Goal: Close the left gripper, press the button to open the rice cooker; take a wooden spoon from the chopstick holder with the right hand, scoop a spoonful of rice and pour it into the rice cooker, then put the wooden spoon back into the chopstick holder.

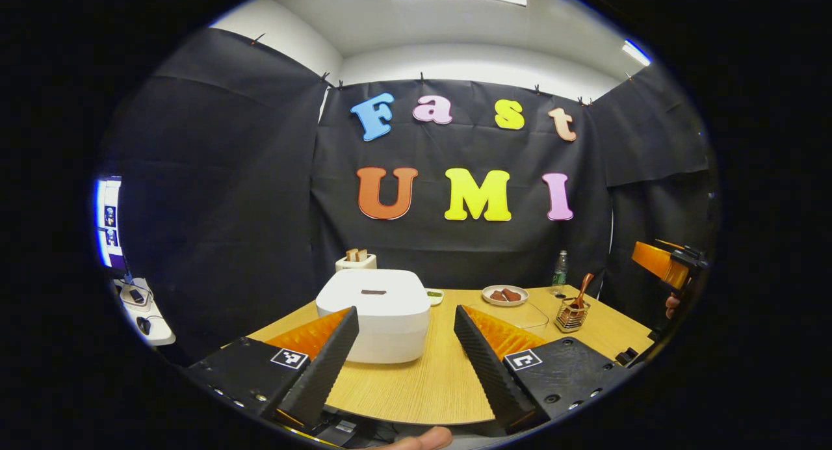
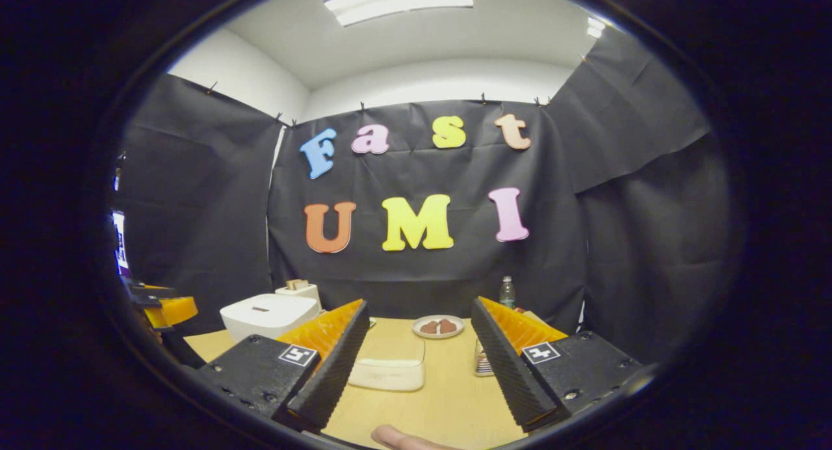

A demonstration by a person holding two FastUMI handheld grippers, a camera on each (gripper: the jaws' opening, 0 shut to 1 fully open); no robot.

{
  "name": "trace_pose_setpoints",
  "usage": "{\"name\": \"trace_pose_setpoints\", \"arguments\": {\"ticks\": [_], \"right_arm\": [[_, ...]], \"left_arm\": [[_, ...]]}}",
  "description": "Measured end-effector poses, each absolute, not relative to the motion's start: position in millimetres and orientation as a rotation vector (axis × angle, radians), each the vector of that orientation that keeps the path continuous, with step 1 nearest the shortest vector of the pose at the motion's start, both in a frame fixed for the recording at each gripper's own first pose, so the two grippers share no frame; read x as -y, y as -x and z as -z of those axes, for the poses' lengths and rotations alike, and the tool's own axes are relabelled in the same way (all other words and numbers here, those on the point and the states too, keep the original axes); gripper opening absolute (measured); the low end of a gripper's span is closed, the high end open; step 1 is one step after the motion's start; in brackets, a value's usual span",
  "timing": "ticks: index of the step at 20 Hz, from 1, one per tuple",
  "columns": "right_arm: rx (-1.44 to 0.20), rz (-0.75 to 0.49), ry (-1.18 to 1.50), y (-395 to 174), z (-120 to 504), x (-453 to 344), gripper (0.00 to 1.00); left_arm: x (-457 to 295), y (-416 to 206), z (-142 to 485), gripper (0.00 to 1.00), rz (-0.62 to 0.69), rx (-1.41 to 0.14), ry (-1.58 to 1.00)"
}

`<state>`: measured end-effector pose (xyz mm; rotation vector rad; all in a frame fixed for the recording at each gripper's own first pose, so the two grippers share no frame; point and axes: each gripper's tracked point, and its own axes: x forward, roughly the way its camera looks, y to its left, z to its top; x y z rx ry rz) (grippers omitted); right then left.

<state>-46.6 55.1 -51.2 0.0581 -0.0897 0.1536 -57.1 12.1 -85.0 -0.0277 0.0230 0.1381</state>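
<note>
Hovering with fingers spread wide, the left gripper (image 1: pixel 406 346) is facing the closed rice cooker (image 1: pixel 374 313) near the tabletop's (image 1: pixel 422 385) left edge; left unclosed, it is risking straddling the button.

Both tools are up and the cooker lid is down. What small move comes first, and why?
Probably close the left tool first. Its fingers stand wide apart, holding nothing, and the rice cooker sits shut just ahead on the table. Closed fingers would give one firm tip for pressing the button. The spoon can wait in its holder.
</note>
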Motion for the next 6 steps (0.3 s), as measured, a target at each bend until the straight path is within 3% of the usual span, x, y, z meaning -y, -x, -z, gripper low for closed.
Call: {"name": "trace_pose_setpoints", "arguments": {"ticks": [6], "right_arm": [[0.107, -0.123, -0.085, 48.5, 42.3, -39.9, 0.99]], "left_arm": [[3.6, 61.8, 68.3, 0.94, -0.088, 0.024, 0.053]]}}
